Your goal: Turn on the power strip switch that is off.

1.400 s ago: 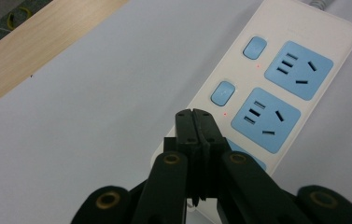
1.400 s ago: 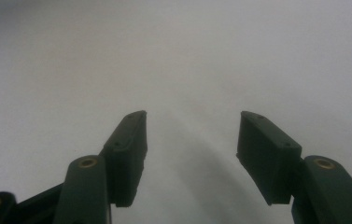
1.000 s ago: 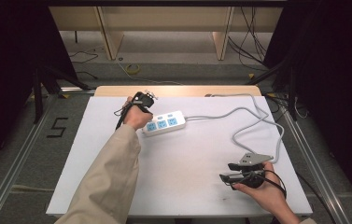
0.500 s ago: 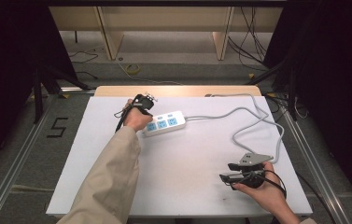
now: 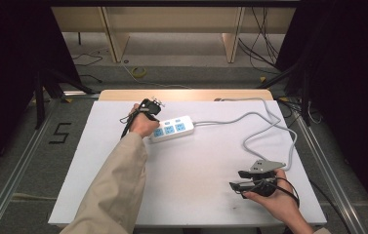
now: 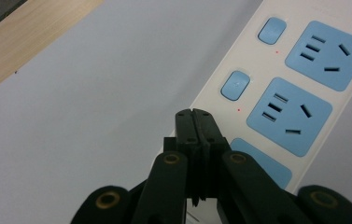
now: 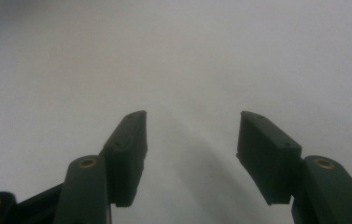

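From where I'm standing, the person's left arm in a beige sleeve [image 5: 115,187] is reaching across the white table [image 5: 74,161]. The left gripper [image 5: 148,108] is hovering at the near end of a white power strip [image 5: 172,129], its jaws clenched together with nothing between them. In the left gripper view the joined tips are pointing at the strip's edge, just below a small blue switch [image 6: 235,85]; whether they are touching the casing I cannot tell.

The strip is lying flat near the table's far middle. It is looking like hard, smooth plastic, rigid and fairly light, likely to slide on this surface if pushed sideways. I'd judge the long edges of the body the best place to grip it, or a closed tip for pressing a switch. Its grey cable [image 5: 269,122] is looping limply to the right and would drag along.

Counting: one strip, one cable, three blue sockets seen from above, two switches showing close up, two grippers.

Far right, the right gripper [image 5: 237,179] is resting low near the table's front edge, jaws spread wide and empty.
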